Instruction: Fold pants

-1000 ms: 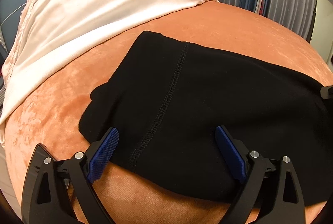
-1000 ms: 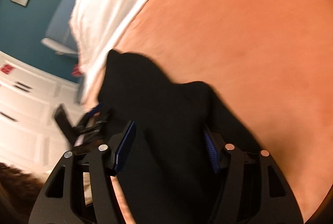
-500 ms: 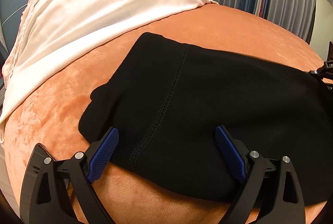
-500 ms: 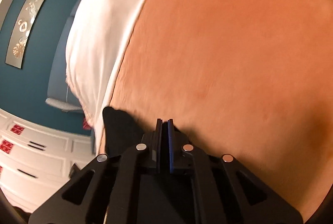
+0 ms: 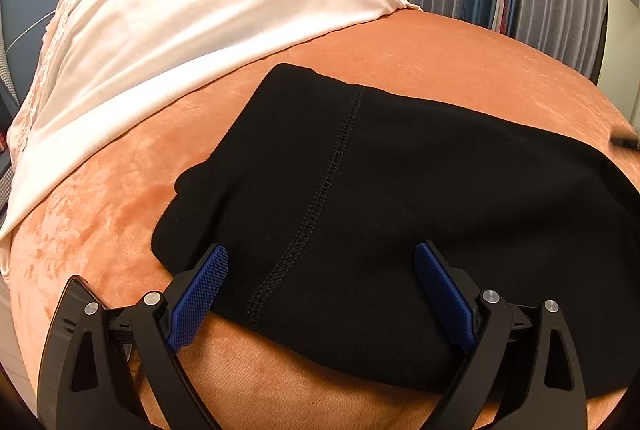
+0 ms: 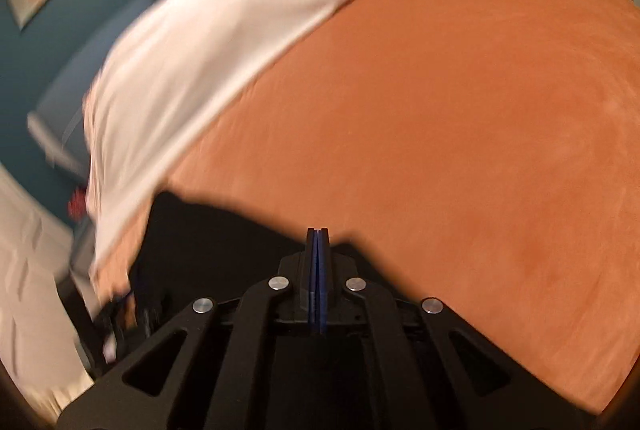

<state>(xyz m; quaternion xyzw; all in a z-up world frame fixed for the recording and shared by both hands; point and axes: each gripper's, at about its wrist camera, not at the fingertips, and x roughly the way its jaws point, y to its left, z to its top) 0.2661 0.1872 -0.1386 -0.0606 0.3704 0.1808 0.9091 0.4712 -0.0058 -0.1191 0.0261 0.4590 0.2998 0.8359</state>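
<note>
Two tongs differ: the left tongs (image 5: 322,284) spread over the black stitched pants (image 5: 400,210) on the orange velvet bed (image 5: 100,214), right tongs (image 6: 318,258) pressed together pinching their far edge, which might slip.

Surface: orange velvety bed cover (image 5: 460,58).
Laid on it: folded black knit pants (image 5: 400,198); cream cloth (image 5: 208,6), possibly a pillowcase.

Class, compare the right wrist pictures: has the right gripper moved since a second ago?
Yes. The right gripper has swung: the white sheet now slants across the upper left, with more orange bedcover ahead. Its jaws have closed, black pants below them.
</note>
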